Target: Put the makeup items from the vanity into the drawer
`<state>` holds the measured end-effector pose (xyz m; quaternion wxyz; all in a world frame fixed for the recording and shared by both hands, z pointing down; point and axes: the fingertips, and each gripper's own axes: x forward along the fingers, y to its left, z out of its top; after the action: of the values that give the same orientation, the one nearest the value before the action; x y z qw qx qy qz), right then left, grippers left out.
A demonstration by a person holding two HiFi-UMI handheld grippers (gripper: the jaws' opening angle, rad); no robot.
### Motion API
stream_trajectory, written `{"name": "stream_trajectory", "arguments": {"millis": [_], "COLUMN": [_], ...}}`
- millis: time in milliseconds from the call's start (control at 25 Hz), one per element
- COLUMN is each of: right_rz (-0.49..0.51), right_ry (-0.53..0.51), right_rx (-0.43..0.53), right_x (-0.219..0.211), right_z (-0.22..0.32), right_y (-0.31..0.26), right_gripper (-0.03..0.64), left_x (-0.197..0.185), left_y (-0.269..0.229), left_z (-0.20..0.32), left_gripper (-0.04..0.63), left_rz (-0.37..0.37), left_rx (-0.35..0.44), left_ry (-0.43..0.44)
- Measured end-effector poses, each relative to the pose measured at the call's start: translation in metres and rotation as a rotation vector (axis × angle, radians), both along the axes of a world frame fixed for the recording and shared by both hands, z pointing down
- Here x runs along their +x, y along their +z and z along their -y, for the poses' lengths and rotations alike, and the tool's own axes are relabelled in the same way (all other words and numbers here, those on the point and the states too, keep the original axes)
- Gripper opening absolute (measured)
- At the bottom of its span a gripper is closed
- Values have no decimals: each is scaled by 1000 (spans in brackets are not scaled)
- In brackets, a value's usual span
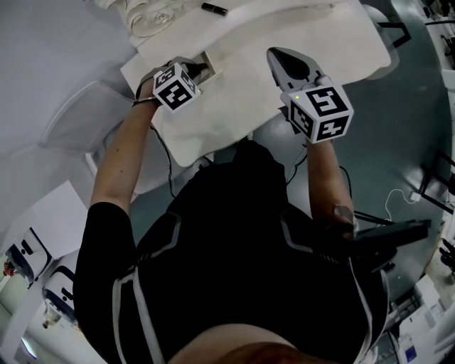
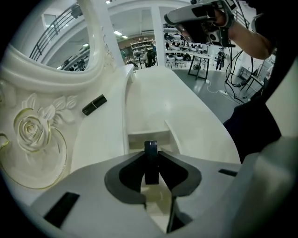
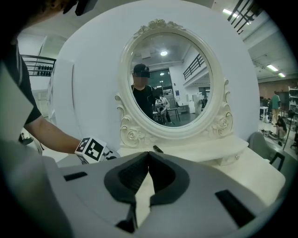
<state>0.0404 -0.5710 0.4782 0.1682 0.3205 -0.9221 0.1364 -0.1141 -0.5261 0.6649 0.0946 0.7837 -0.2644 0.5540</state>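
Note:
My left gripper (image 2: 151, 157) is shut on a slim black makeup tube (image 2: 151, 163) that stands upright between its pads. It hovers right over the open drawer (image 2: 150, 138) in the white vanity top (image 1: 284, 35). In the head view the left gripper (image 1: 205, 70) reaches into the drawer slot (image 1: 211, 62). A second black tube (image 2: 94, 104) lies on the raised shelf by the mirror's rose carving, also visible as the black tube (image 1: 213, 9) and the tube (image 3: 158, 149). My right gripper (image 3: 148, 156) is shut and empty, held above the vanity's right part (image 1: 274, 52).
An oval mirror (image 3: 170, 79) in an ornate white frame stands at the back of the vanity. A glass dish (image 1: 153, 21) sits at the back left. The floor to the right holds cables (image 1: 398, 199) and chair legs.

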Motion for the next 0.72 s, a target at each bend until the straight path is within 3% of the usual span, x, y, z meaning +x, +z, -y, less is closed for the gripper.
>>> {"name": "stream_trajectory", "arguments": {"millis": [440, 720], "right_rz": [9, 14], "right_ry": [8, 5], "right_rx": [-5, -10], "right_x": [7, 6], "right_z": [-6, -7], "right_y": [6, 7], "right_gripper": [5, 5], "left_x": [-1, -1], "left_y": [0, -6], "left_z": [3, 3], "left_gripper": [94, 133], "left_rz": [41, 24], "left_rx": [27, 46], "left_ry": [21, 17]}}
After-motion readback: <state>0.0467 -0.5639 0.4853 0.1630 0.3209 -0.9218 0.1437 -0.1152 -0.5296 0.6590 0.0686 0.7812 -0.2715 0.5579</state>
